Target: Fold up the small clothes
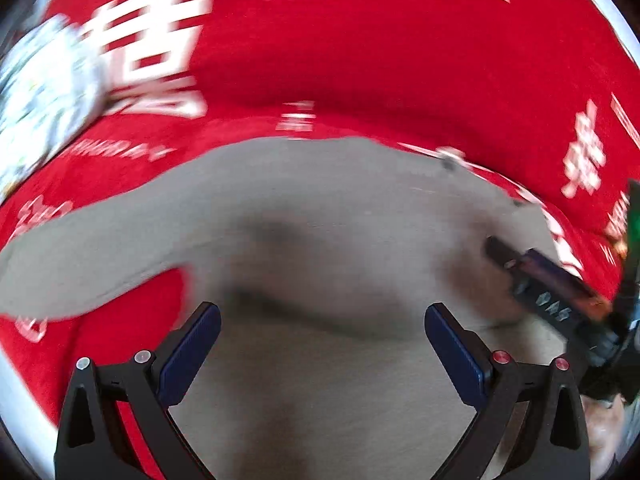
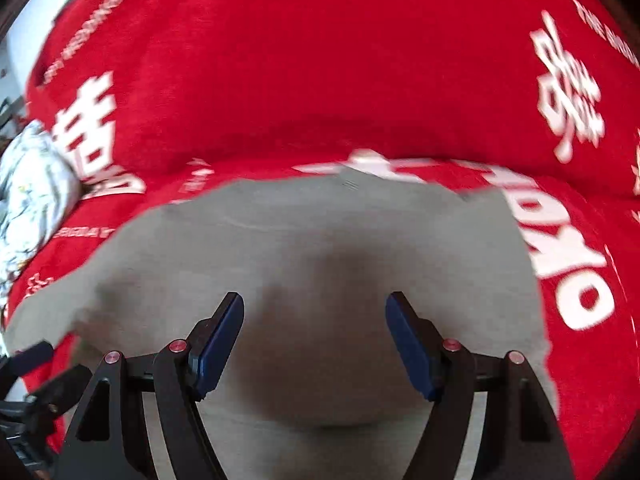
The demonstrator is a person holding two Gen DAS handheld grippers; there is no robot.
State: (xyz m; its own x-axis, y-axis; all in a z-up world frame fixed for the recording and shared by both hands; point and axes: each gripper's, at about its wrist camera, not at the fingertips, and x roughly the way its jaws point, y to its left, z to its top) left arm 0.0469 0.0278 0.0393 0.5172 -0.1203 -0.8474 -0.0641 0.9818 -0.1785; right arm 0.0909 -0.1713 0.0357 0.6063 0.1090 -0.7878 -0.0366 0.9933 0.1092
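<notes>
A small grey garment lies spread flat on a red cloth with white lettering; one sleeve reaches out to the left. My left gripper is open and empty, hovering over the garment's lower middle. My right gripper shows at the right edge of the left wrist view, over the garment's right side. In the right wrist view the same grey garment fills the centre, and my right gripper is open and empty just above it. The left gripper's body pokes in at the lower left.
A white patterned piece of clothing lies bunched at the far left on the red cloth; it also shows in the right wrist view. The red cloth stretches beyond the garment. A pale edge runs along the upper left.
</notes>
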